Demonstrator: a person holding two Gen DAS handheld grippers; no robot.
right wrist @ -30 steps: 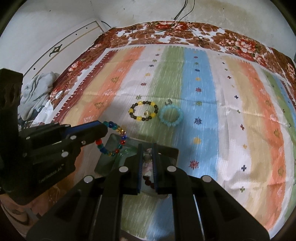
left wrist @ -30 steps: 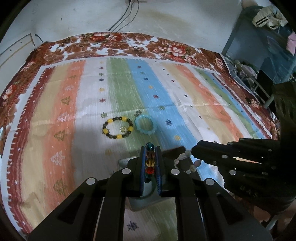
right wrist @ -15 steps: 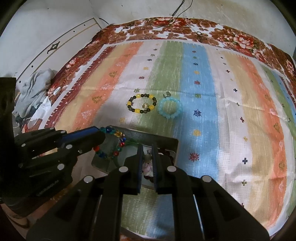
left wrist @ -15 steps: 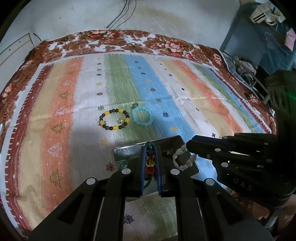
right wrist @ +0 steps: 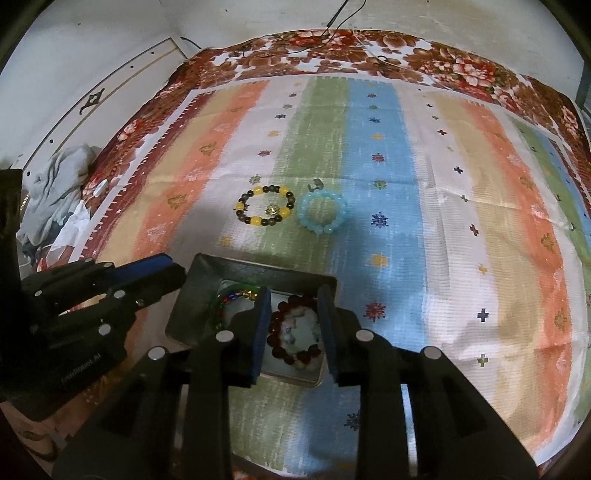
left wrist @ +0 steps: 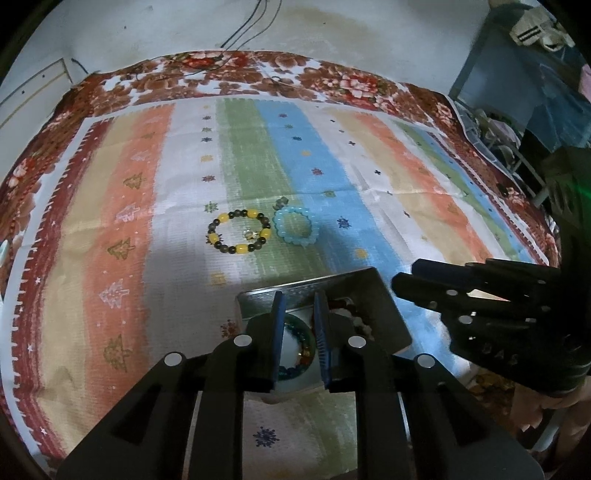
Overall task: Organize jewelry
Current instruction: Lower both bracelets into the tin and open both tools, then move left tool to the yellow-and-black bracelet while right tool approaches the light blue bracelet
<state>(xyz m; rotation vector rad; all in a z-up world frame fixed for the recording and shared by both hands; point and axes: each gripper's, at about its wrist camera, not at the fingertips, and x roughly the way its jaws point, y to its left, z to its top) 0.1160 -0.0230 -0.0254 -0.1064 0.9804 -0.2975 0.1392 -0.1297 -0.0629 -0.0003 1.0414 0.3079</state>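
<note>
A grey metal tin (left wrist: 384, 295) (right wrist: 207, 280) sits on the striped cloth, right under both grippers. My left gripper (left wrist: 299, 321) is open over it, with a multicoloured bead bracelet (left wrist: 301, 350) (right wrist: 231, 299) lying in the tin between its fingers. My right gripper (right wrist: 293, 317) is open above a dark red bracelet (right wrist: 277, 325) and a white bead bracelet (right wrist: 301, 325) in the tin. Farther out on the cloth lie a yellow-and-dark bead bracelet (left wrist: 239, 236) (right wrist: 264, 210) and a light blue bracelet (left wrist: 295, 229) (right wrist: 323, 216), side by side.
A small dark clip (left wrist: 281, 202) lies by the blue bracelet. The cloth (left wrist: 147, 184) covers a bed against a white wall (left wrist: 295, 33). A blue shelf with clutter (left wrist: 517, 92) stands at the right. Crumpled clothes (right wrist: 55, 192) lie off the left edge.
Both grippers opened. The multicoloured bracelet dropped from my left gripper into the tin, and the white bead bracelet dropped from my right gripper into the tin. Both grippers pulled back slightly.
</note>
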